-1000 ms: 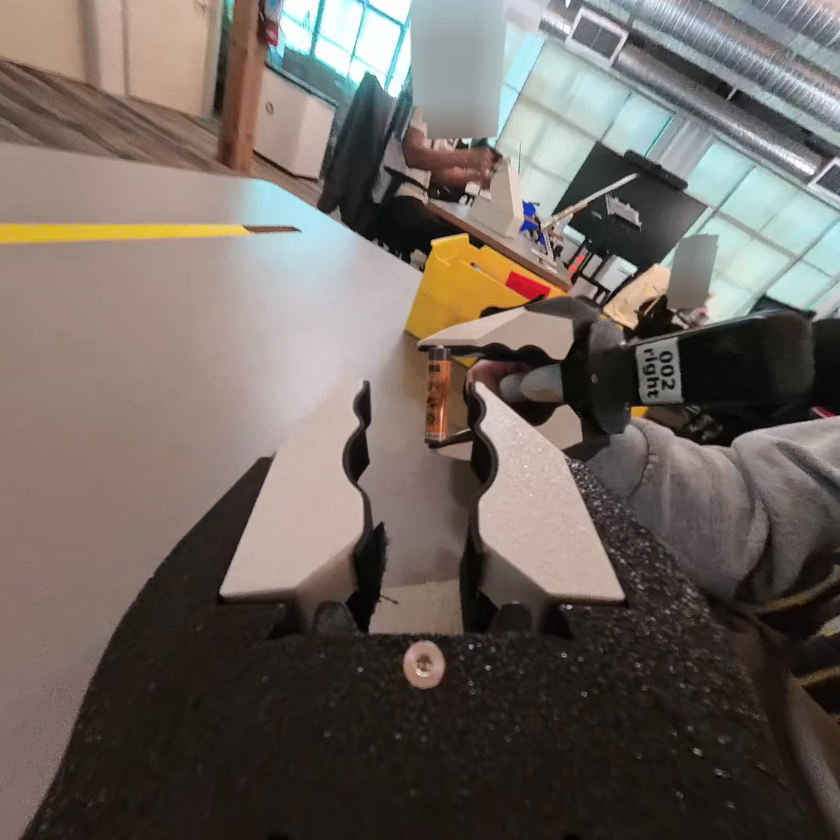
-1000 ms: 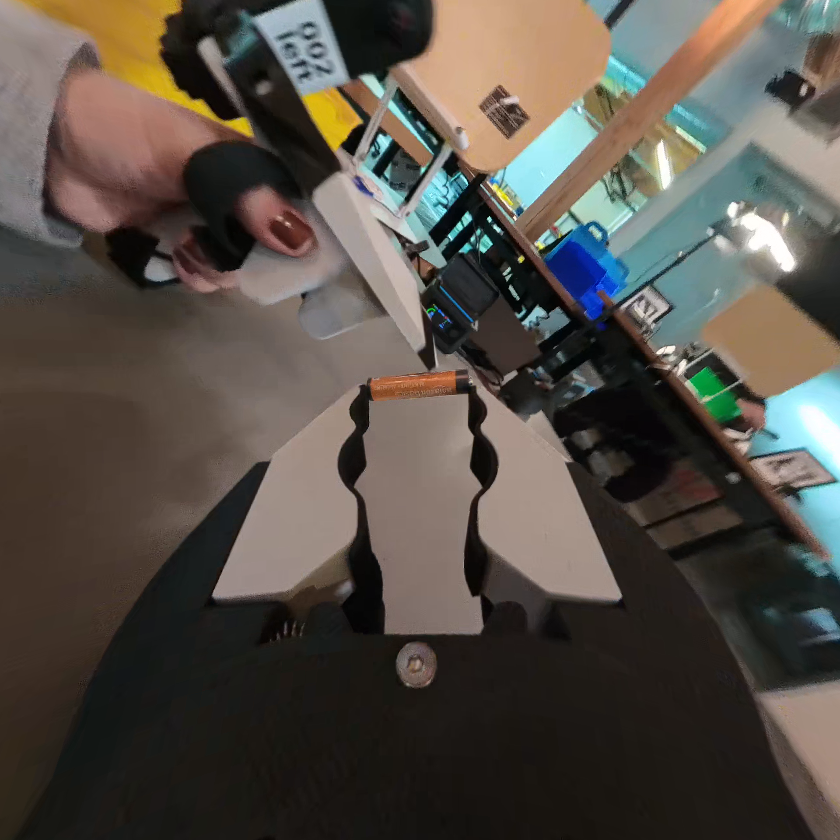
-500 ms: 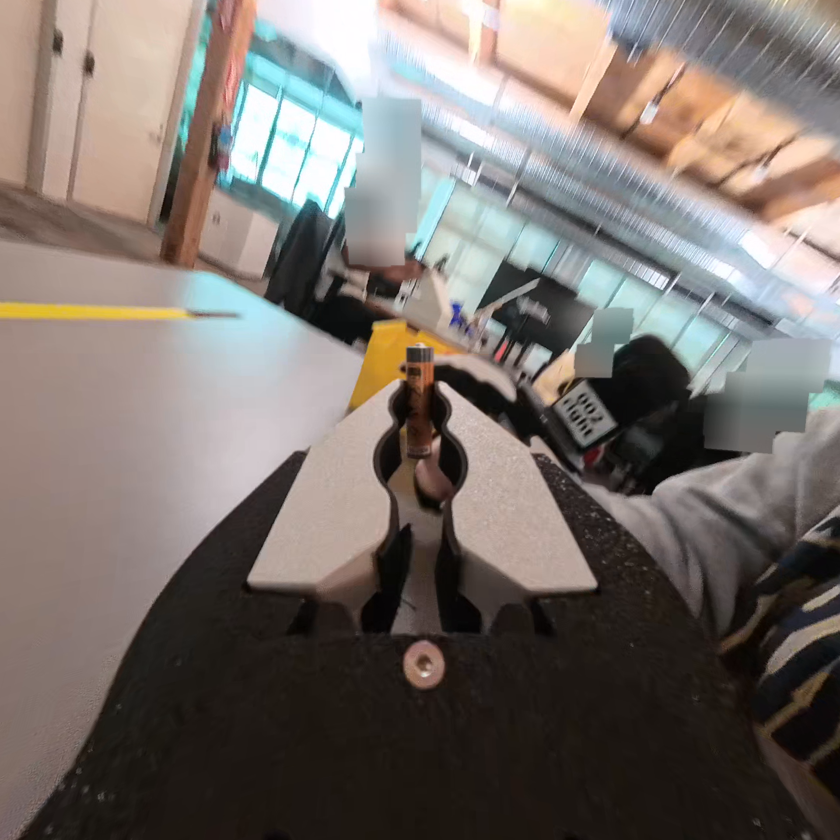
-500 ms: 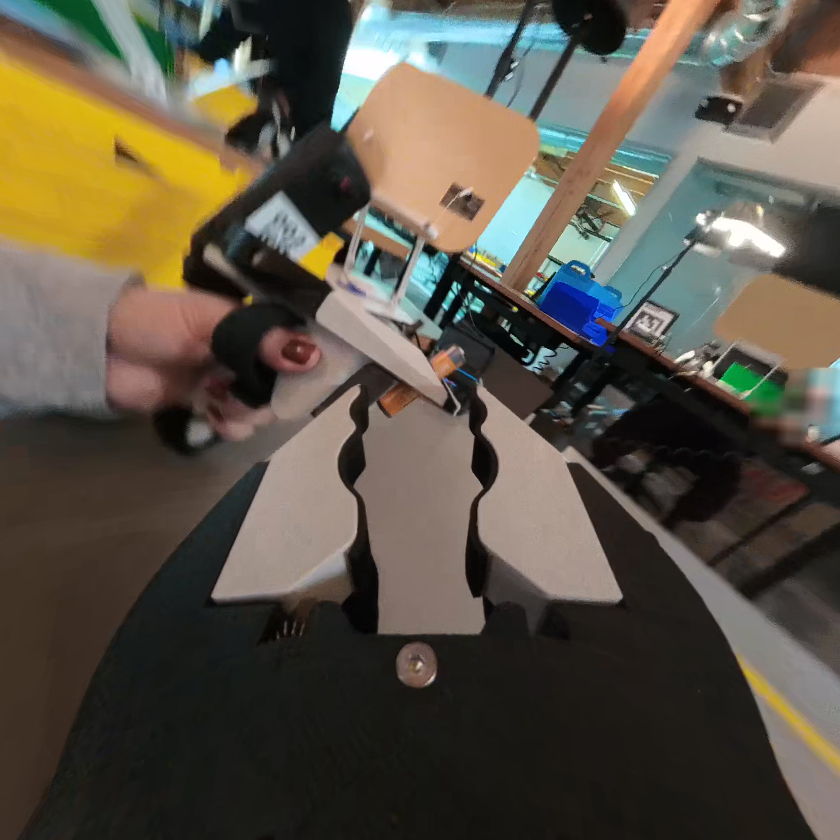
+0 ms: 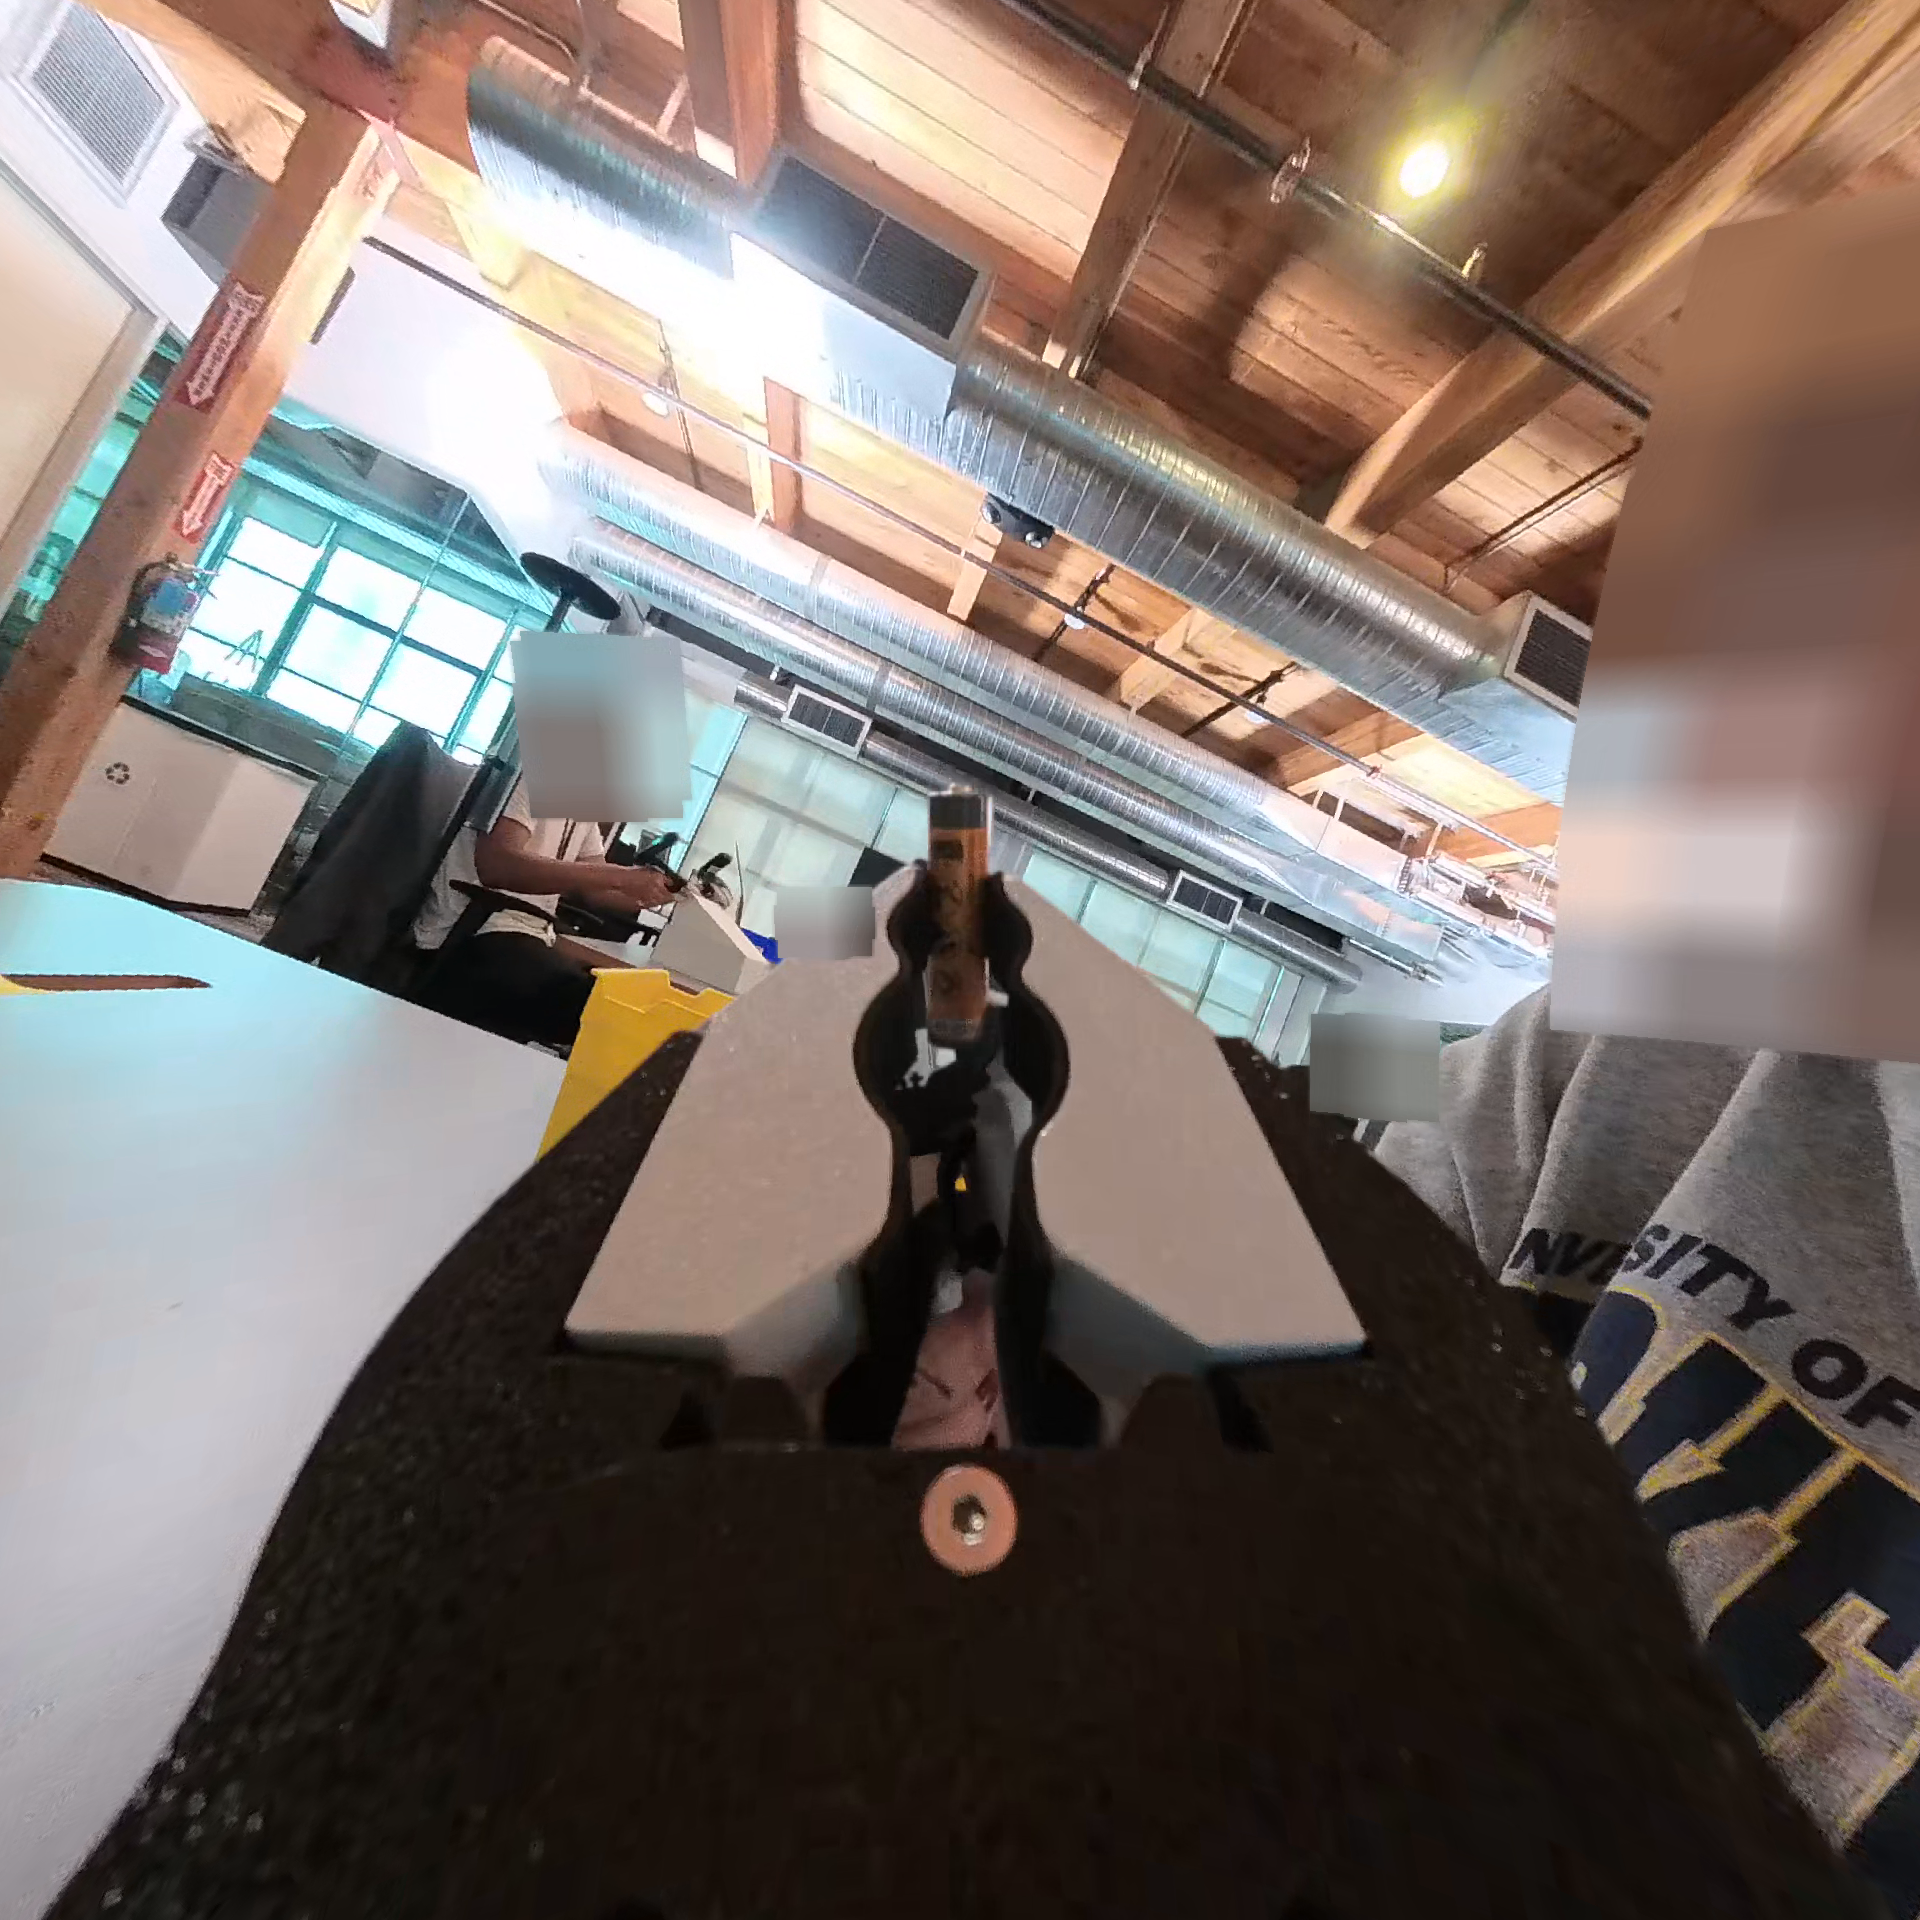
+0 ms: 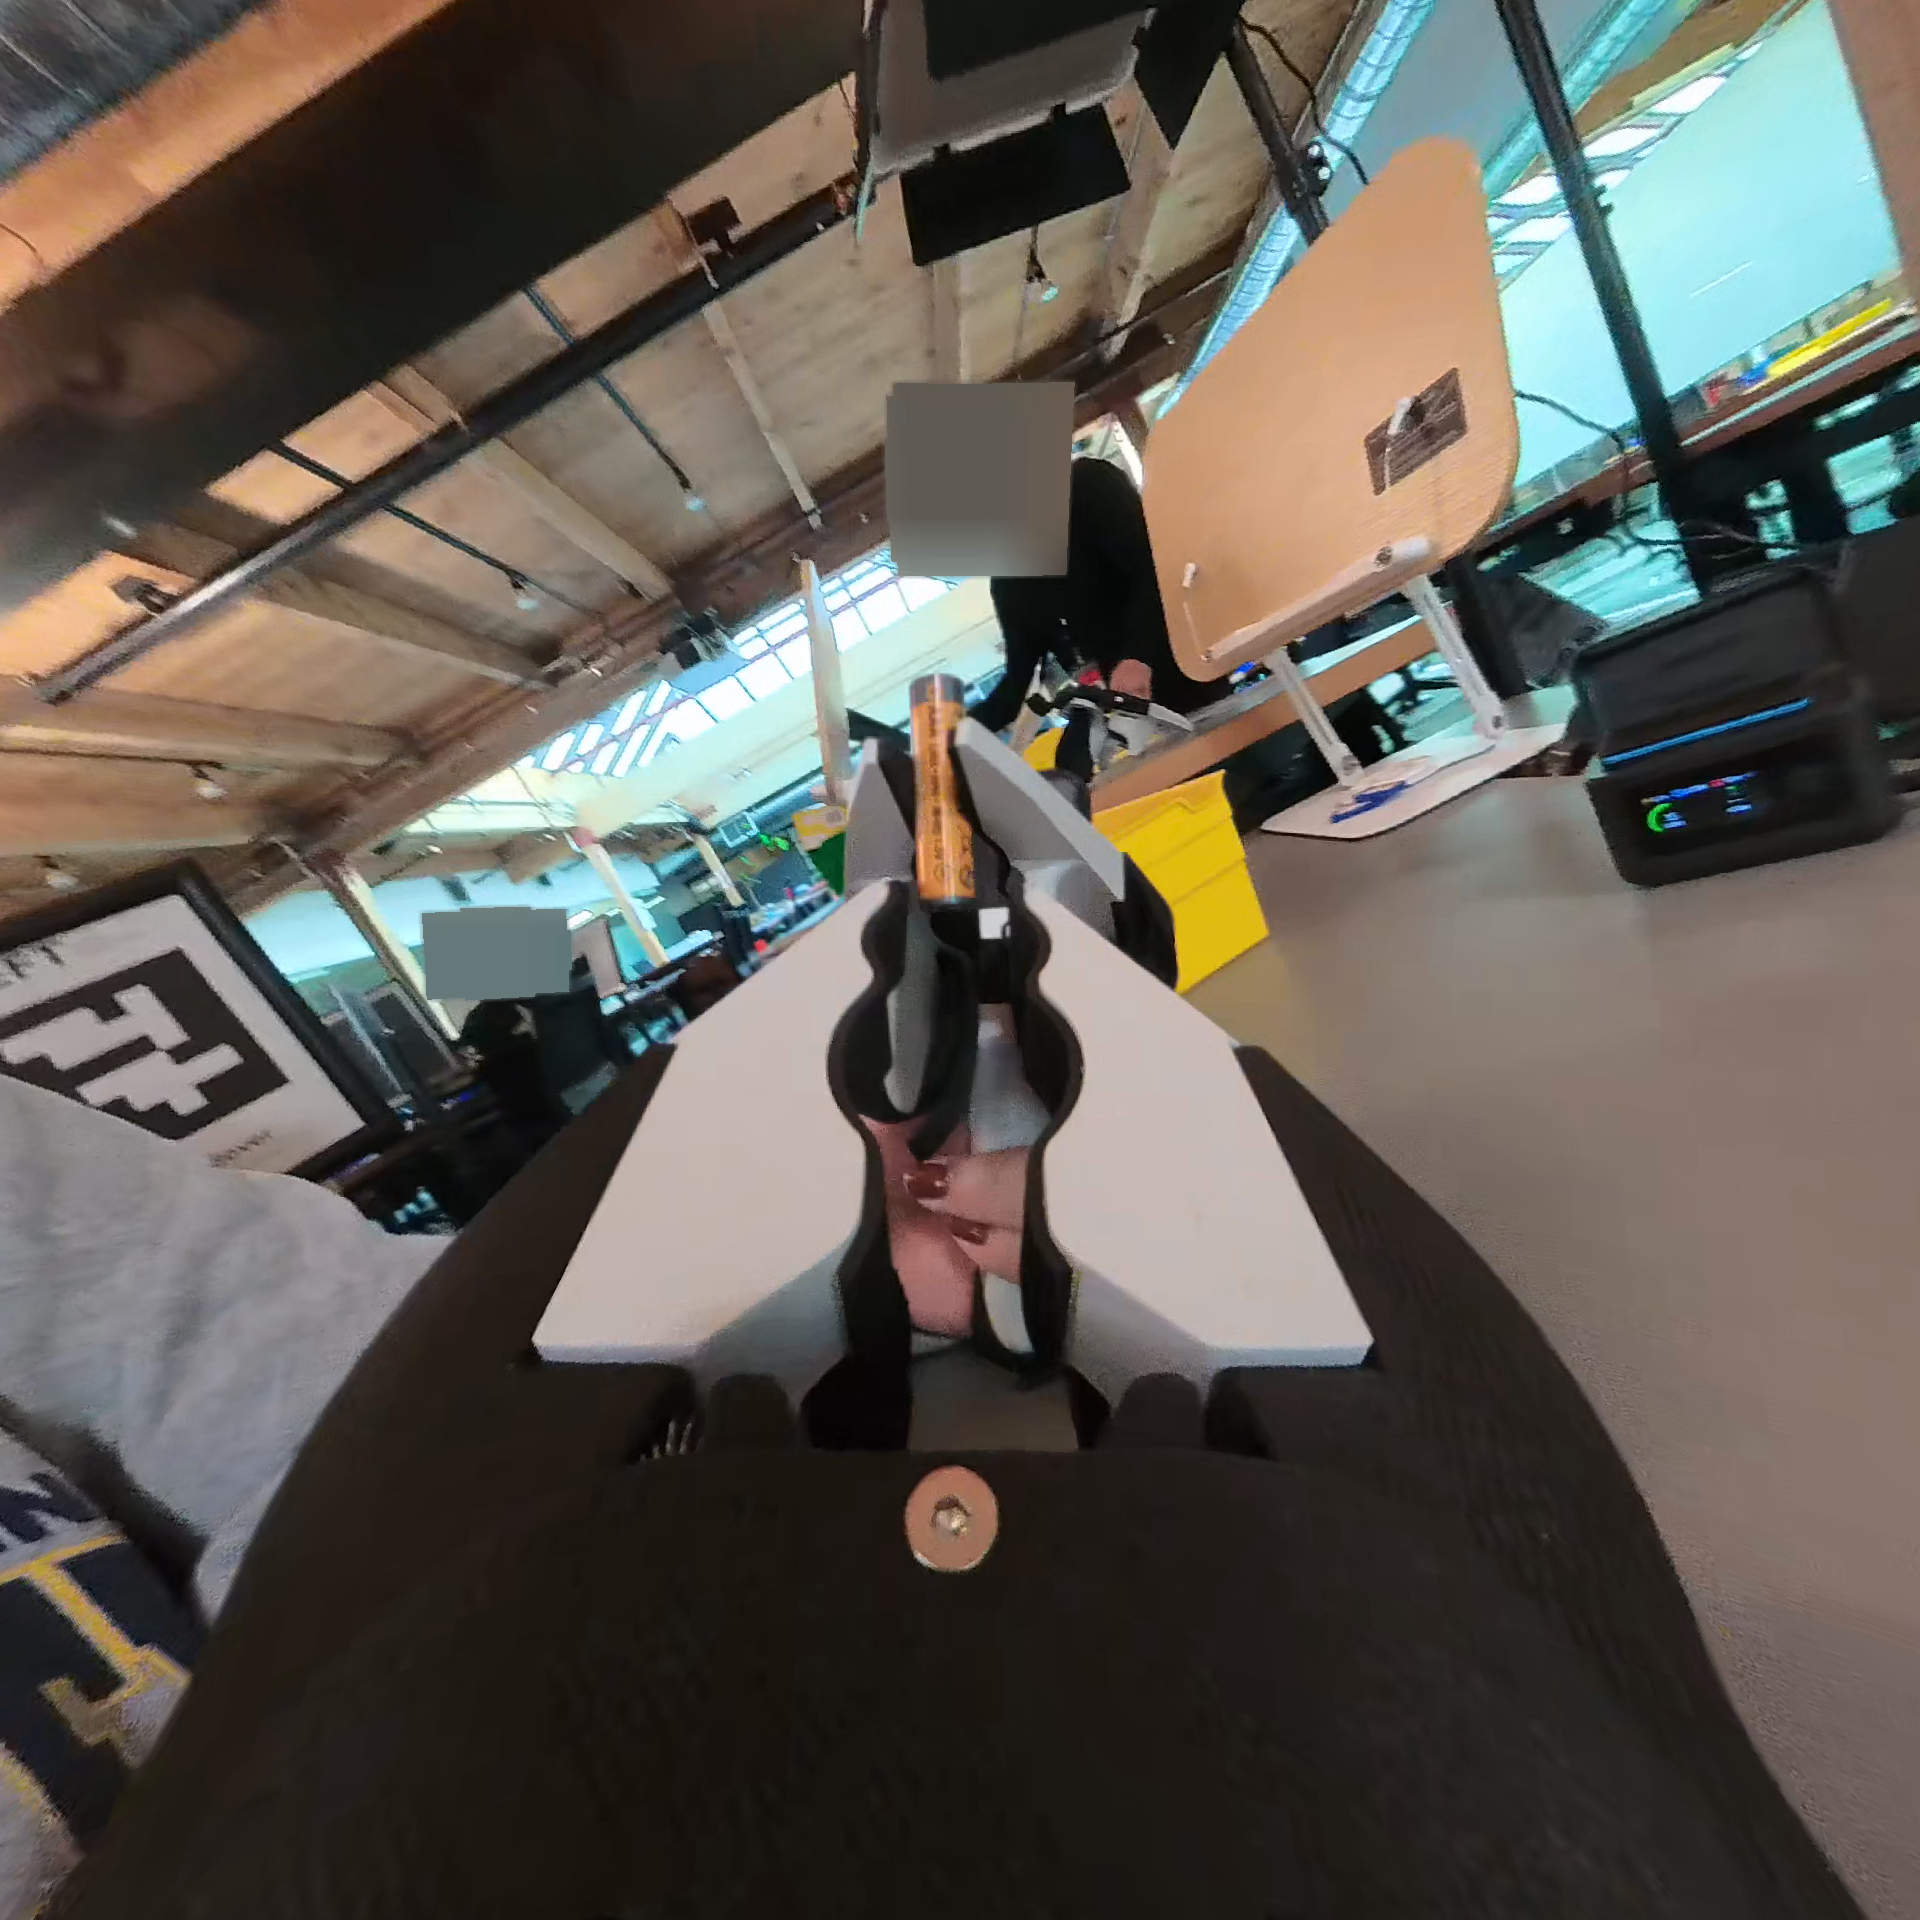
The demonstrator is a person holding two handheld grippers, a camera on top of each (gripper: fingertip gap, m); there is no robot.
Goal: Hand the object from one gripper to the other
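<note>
The battery [image 5: 957, 921], carried by the right hand-held gripper [image 6: 951, 914] a second earlier, is now clamped upright at frame centre by the narrowed left hand-held gripper [image 5: 957, 904]; the handover appears nearly done. Only the right wrist view shows the right gripper narrowed just beneath it, contact unclear.

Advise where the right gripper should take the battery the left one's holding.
Probably the lower end of the battery, coming from below. It stands upright, a thin cylinder. The left gripper pinches its middle, so only the ends are free, and the lower one sits just past the right gripper tips. Close across its round sides.
</note>
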